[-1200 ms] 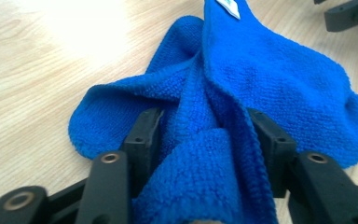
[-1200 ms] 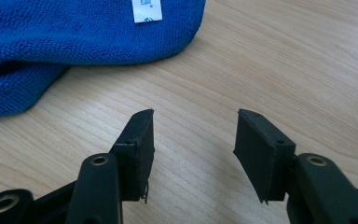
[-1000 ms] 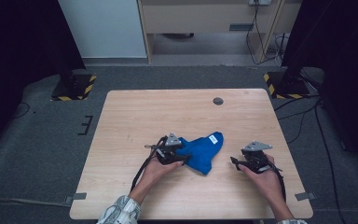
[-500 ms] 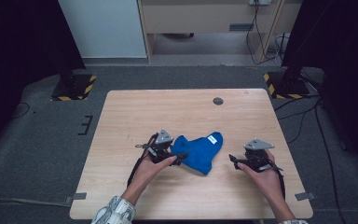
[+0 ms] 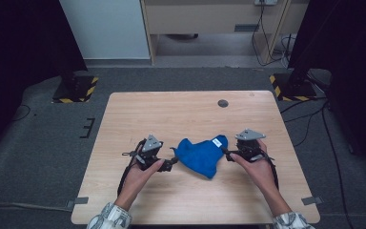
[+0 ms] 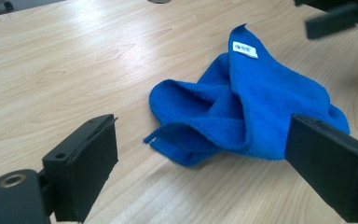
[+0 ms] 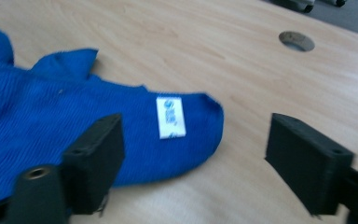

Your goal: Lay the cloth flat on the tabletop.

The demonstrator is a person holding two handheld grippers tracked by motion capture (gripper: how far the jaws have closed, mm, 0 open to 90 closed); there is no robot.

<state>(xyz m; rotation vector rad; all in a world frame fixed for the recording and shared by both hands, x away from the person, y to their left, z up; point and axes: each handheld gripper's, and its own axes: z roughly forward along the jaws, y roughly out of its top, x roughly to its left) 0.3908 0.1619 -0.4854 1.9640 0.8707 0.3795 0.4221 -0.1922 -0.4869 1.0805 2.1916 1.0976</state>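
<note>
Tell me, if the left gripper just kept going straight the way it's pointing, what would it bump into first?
Most likely the blue cloth: it lies crumpled on the table right ahead of the left gripper, whose jaws stand open and empty.

I see my left gripper [image 5: 171, 160] in the lower middle of the high view, a little left of centre, and its jaws have just been opening; now they stand wide with nothing pressed between them. My right gripper [image 5: 225, 151] is right of centre, jaws also just opened and apart. Both forearms enter from the bottom edge. My left hand [image 5: 140, 174] and my right hand [image 5: 257, 167] point the grippers toward each other.
</note>
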